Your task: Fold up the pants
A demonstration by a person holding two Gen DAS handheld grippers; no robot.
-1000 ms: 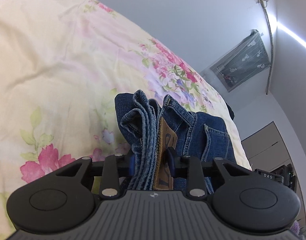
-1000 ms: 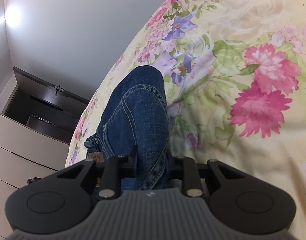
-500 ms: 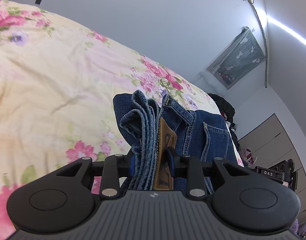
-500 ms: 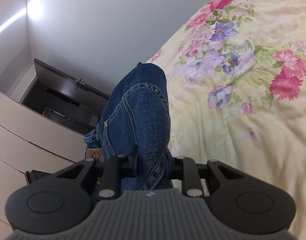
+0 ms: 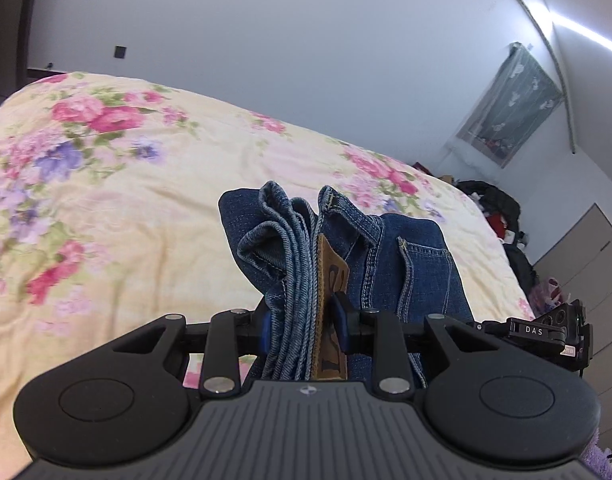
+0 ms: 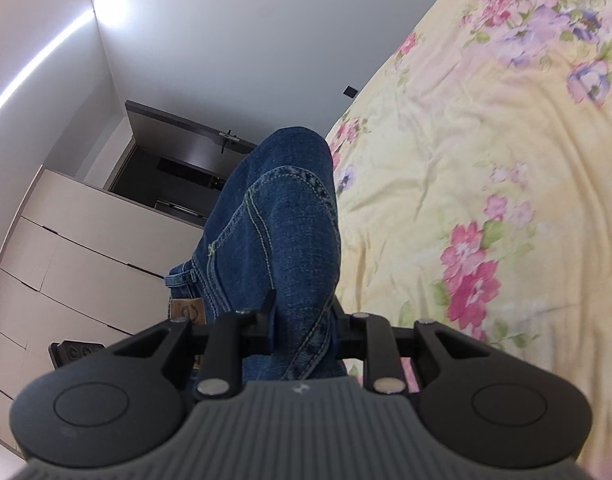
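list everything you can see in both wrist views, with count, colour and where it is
jeans: one, blue denim with a tan leather patch, bunched and clamped in both tools above the bed
bed cover: one, pale yellow with pink and purple flowers, under the jeans
door: one, dark, open, far wall in the right wrist view
drawer unit: one, beige, below the door
wall hanging: one, grey-green, right wall
clothes pile: dark and red, beyond the bed's far corner
left hand-held gripper: black, shut on the waistband
right hand-held gripper: black, shut on a denim fold
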